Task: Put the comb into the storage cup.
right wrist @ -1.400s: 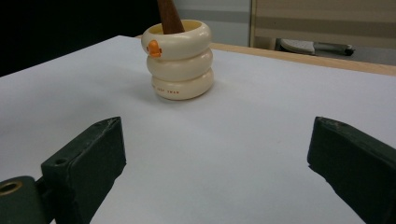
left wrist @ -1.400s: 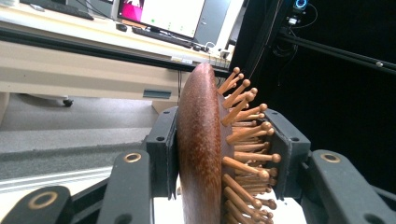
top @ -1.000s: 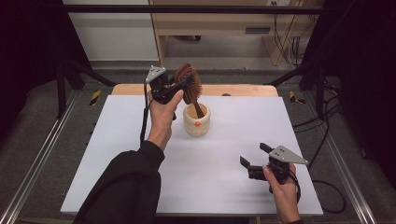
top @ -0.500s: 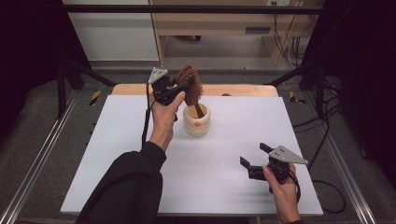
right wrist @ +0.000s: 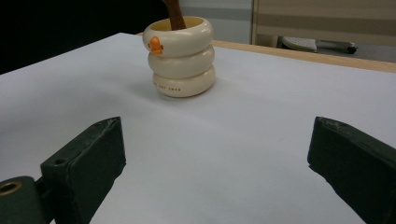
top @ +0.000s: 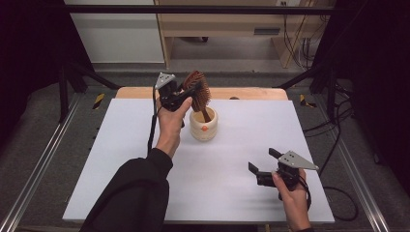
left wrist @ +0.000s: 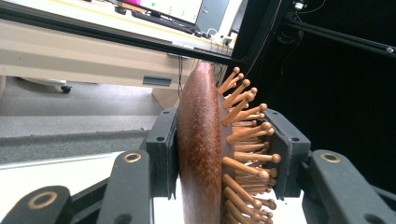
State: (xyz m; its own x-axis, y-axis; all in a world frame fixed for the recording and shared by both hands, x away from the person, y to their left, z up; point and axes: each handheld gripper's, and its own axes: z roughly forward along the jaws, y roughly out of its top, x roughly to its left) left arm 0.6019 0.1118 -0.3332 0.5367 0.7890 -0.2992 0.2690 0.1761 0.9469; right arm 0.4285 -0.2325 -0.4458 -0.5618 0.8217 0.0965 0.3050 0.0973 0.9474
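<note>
So the left claw (top: 189, 92) is clamped on the head of the wooden hairbrush (top: 198, 92), one pad on the smooth back, the other against the bristle pins. Its handle sits down in the cream ringed cup (top: 203, 124) at the far middle of the table (top: 121, 159). I'd move it straight along the handle's line, so the cup doesn't tip. The right claw (top: 263, 166) idles wide open, holding nothing.

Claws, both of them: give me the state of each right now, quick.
Left claw: shut on the hairbrush, whose handle stands in the cup.
Right claw: open, holding nothing, low over the table.
</note>
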